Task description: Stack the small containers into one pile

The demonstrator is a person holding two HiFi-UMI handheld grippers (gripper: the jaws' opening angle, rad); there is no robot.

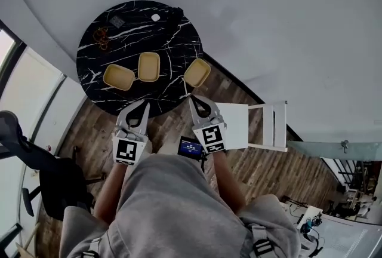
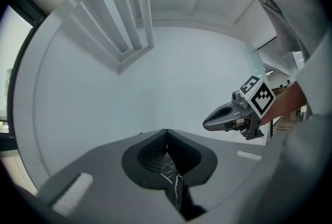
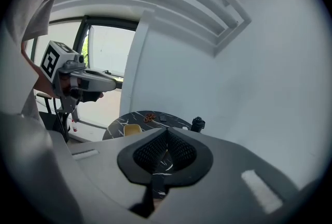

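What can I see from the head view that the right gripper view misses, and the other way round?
Head view only: all three yellow containers, the white chair, and the right gripper seen from outside. Right gripper view only: the white beams overhead, and its own jaws pressed together with nothing between them. Both: the black marble table, the left gripper, and at least one yellow container.

Marble table (image 1: 173, 48) with three containers (image 1: 148, 66)
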